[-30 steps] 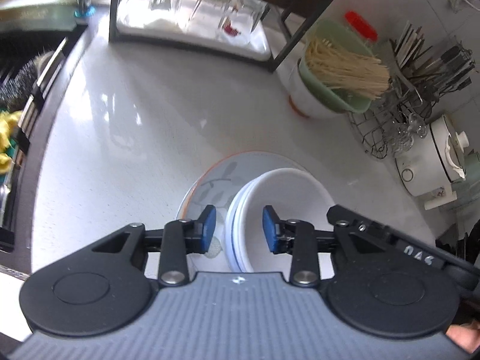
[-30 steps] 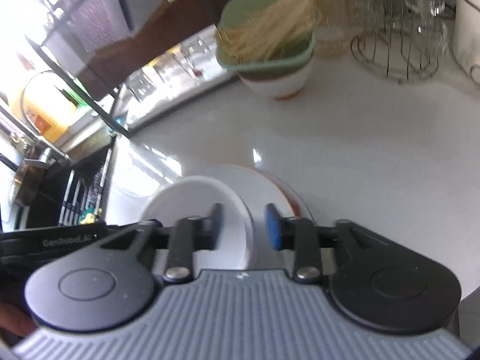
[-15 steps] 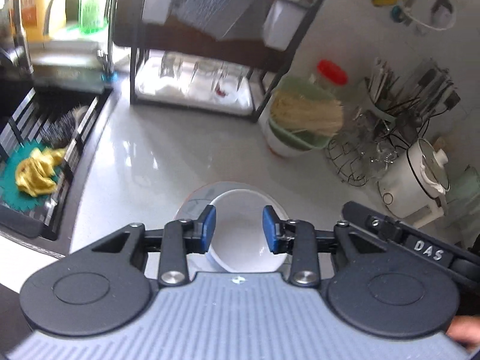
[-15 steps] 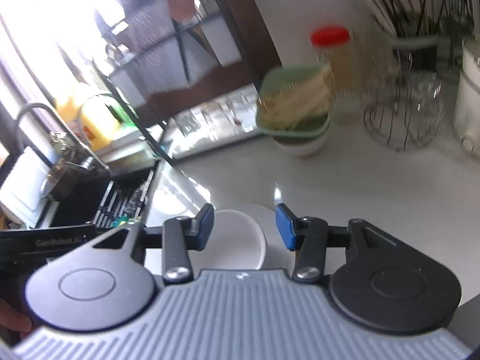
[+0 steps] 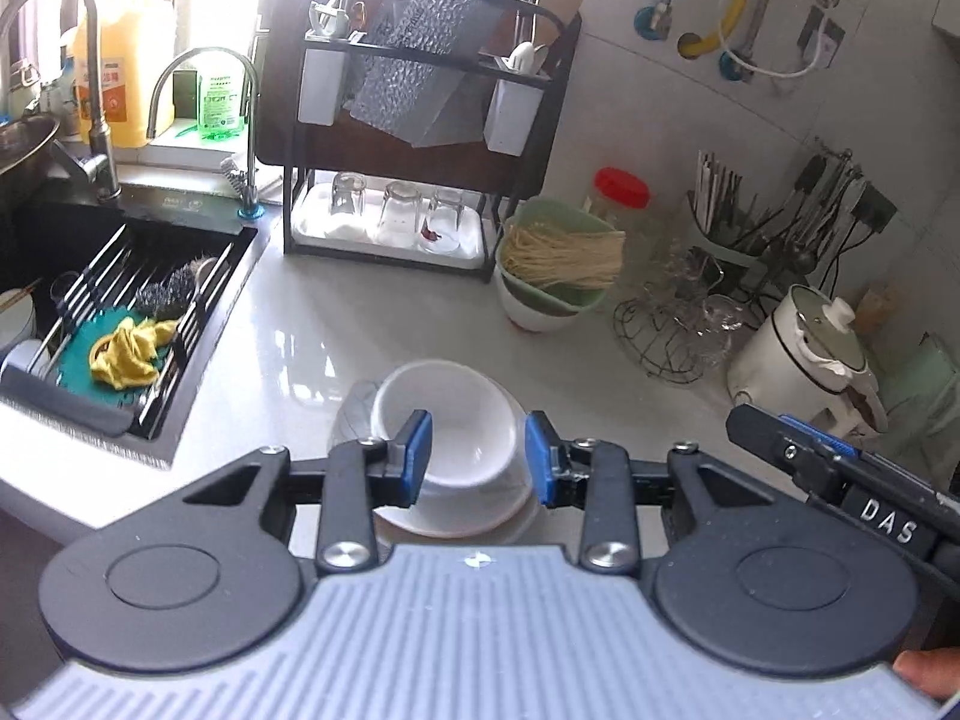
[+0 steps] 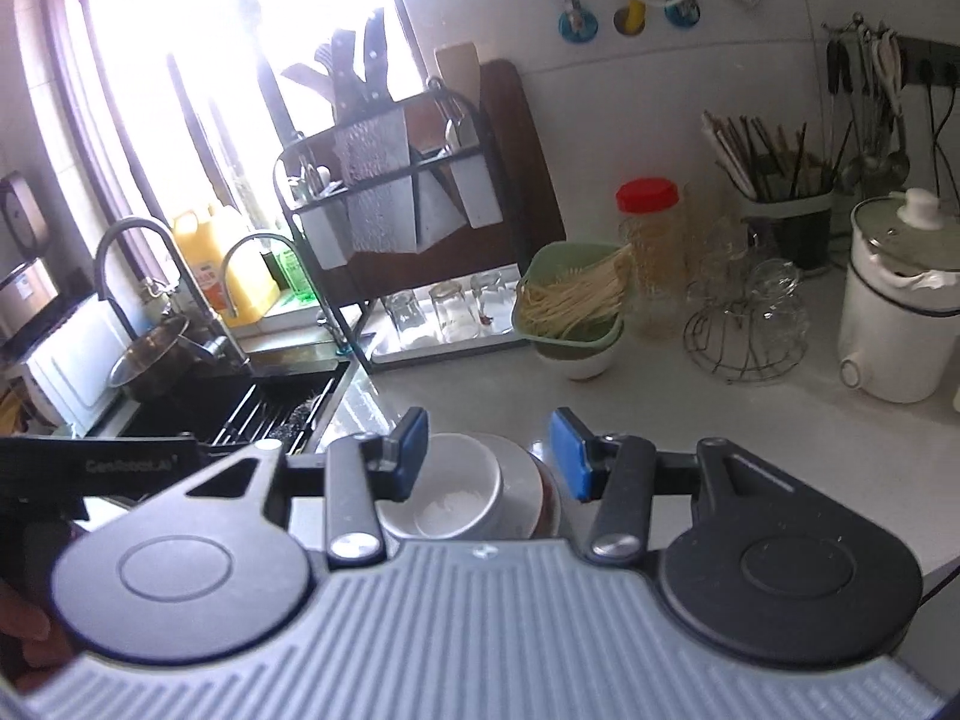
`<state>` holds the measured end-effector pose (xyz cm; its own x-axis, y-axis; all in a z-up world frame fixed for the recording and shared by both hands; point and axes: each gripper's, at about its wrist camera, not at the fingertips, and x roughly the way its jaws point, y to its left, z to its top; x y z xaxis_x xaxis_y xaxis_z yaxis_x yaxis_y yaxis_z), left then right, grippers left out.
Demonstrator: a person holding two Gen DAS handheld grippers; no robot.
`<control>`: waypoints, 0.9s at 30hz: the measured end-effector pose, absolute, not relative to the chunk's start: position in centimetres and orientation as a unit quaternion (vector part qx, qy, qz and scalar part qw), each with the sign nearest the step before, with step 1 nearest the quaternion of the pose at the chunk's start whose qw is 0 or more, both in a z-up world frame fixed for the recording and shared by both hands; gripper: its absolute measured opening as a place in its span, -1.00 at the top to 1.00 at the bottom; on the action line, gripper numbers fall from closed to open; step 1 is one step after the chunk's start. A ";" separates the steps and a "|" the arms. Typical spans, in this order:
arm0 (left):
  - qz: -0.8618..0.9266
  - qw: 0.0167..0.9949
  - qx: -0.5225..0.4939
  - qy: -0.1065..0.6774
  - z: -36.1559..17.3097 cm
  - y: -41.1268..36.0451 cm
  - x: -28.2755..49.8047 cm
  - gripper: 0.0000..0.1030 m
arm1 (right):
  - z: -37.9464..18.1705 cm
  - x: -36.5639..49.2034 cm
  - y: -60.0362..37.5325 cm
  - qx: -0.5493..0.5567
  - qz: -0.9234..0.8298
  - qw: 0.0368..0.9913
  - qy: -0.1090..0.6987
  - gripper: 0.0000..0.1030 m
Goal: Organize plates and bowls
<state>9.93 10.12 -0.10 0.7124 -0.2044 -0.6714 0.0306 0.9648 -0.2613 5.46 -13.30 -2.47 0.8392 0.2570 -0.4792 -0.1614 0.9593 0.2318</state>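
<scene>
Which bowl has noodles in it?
The green bowl by the red-lidded jar; the white bowl stacked on plates is empty.

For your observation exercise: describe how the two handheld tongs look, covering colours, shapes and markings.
Both tongs, left tongs and right tongs, match: ribbed grey body, two round black discs, black linkage arms with silver bolts, and blue pads. The right one's side reads "DAS"; the left one's carries small, blurred white lettering.

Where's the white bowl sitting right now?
The white bowl sits on the stacked plates on the counter, low centre in both wrist views, right of the sink.
</scene>
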 end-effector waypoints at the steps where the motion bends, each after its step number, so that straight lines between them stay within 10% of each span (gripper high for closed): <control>1: -0.063 0.919 -0.116 0.372 -0.1 9.8 9.2 0.24 | -2.6 5.0 -13.5 0.084 0.105 0.956 0.262 0.07; 23: -0.065 0.915 -0.088 0.388 -2.0 5.9 -1.9 0.24 | -4.9 -4.5 -17.4 0.074 0.084 0.955 0.274 0.01; 27: -0.059 0.914 -0.090 0.392 -2.1 5.7 -2.3 0.00 | -5.1 -5.3 -17.5 0.069 0.087 0.955 0.275 -0.13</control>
